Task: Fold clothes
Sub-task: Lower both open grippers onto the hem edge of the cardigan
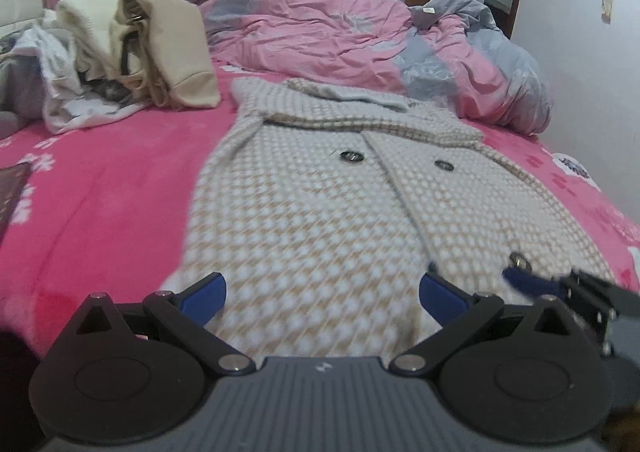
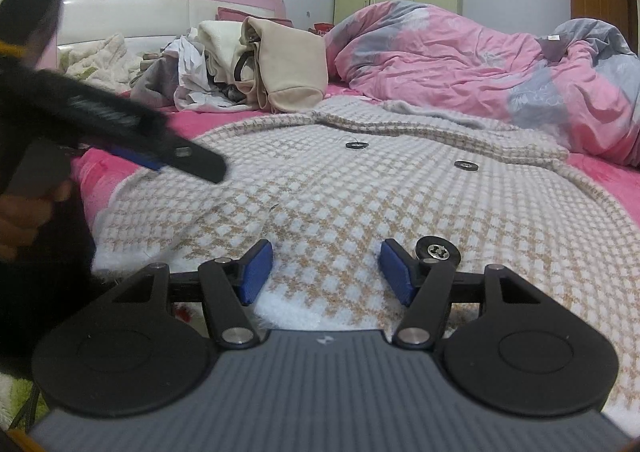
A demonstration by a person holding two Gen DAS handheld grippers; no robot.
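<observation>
I had the checked coat [image 1: 320, 188] spread flat on the pink bed [image 1: 112, 180], both the left gripper [image 1: 322, 290] and right gripper [image 2: 326, 268] wide and empty at its near hem; I judged an even pinch best.

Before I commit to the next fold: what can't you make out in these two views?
- Coat hem: hidden below the left gripper body in the left wrist view and the right gripper body in the right wrist view.
- Coat's left sleeve: right wrist view, covered by the blurred left gripper.
- Clothes pile: items too jumbled to tell apart.
- Far bed edge: behind the duvet.
</observation>
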